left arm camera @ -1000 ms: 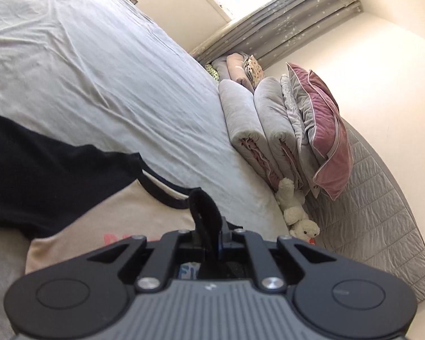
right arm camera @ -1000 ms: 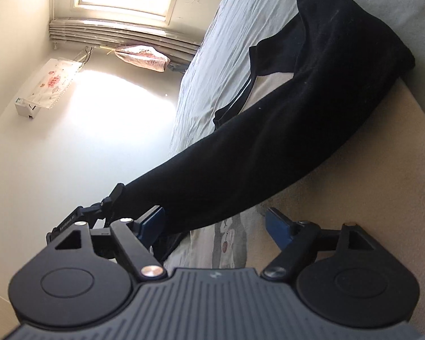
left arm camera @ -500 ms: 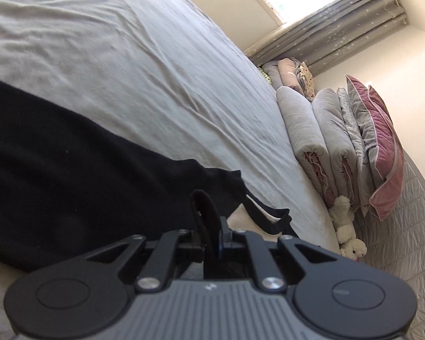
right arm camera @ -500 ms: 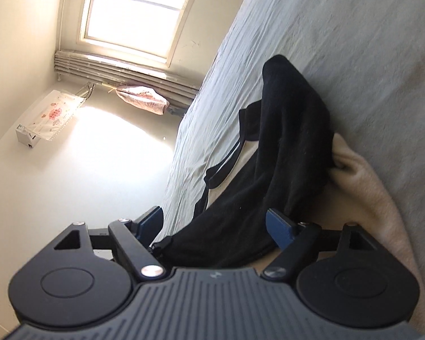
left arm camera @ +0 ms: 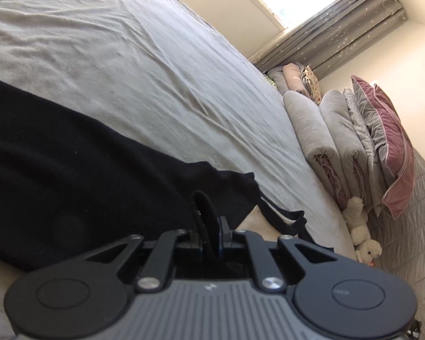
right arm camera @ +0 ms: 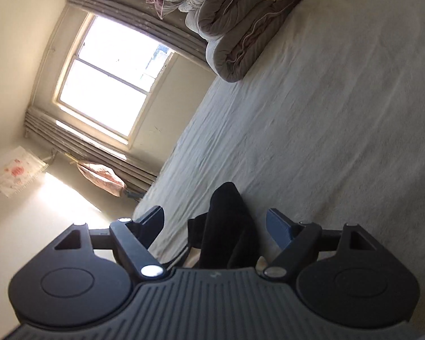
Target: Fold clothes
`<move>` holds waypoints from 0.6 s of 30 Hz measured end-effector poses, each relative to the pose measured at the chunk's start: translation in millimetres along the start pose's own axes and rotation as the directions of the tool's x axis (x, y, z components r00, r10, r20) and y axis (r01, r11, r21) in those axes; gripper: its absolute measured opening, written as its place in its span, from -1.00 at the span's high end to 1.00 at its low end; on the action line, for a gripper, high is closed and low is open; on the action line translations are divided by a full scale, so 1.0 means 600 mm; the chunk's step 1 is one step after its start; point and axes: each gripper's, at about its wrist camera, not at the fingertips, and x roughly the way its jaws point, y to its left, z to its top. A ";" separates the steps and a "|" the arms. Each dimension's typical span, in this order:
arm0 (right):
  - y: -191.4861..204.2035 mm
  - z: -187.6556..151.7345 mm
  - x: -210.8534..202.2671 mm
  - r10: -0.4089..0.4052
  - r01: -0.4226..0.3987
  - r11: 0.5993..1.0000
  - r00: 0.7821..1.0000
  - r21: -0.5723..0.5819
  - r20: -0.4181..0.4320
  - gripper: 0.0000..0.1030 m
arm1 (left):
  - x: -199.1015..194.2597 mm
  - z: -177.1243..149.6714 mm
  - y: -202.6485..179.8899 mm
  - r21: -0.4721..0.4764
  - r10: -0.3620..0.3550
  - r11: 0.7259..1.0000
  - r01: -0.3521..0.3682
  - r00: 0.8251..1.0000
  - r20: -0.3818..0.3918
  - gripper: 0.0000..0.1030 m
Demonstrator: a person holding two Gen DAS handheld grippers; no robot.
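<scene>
The shirt [left arm camera: 70, 175], cream with black sleeves and a black neck trim, lies on the bed [left arm camera: 127, 70] directly under both grippers. In the left wrist view its black sleeve runs as a long band from the left edge to the left gripper [left arm camera: 209, 226], whose jaws are pressed together on a fold of the black cloth. So the long axis of the sleeve points away from this gripper, across the body of the shirt.

The right gripper [right arm camera: 216, 223] is spread wide. Black cloth stands between its fingers [right arm camera: 280, 226], but the pads do not press on it. I judge the left hand is the one that must lay the sleeve down and let go.

Only the left view shows the neck trim and the plush toy [left arm camera: 362, 240] at the bed's edge; only the right view shows the window [right arm camera: 110, 76].
</scene>
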 end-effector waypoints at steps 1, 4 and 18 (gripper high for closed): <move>0.016 0.000 0.007 -0.026 0.025 0.997 1.000 -0.079 -0.009 -0.61 | 0.005 -0.002 0.005 -0.002 0.014 1.000 -0.014 1.000 -0.014 0.84; 0.046 0.004 0.039 -0.098 0.086 0.962 0.995 -0.260 -0.033 -0.45 | 0.009 -0.003 0.016 -0.030 -0.001 1.000 0.000 1.000 -0.007 0.84; -0.002 0.047 0.186 -0.149 0.090 0.949 0.973 -0.302 -0.177 0.83 | -0.011 -0.016 -0.003 0.062 -0.098 0.994 0.090 0.984 0.146 0.87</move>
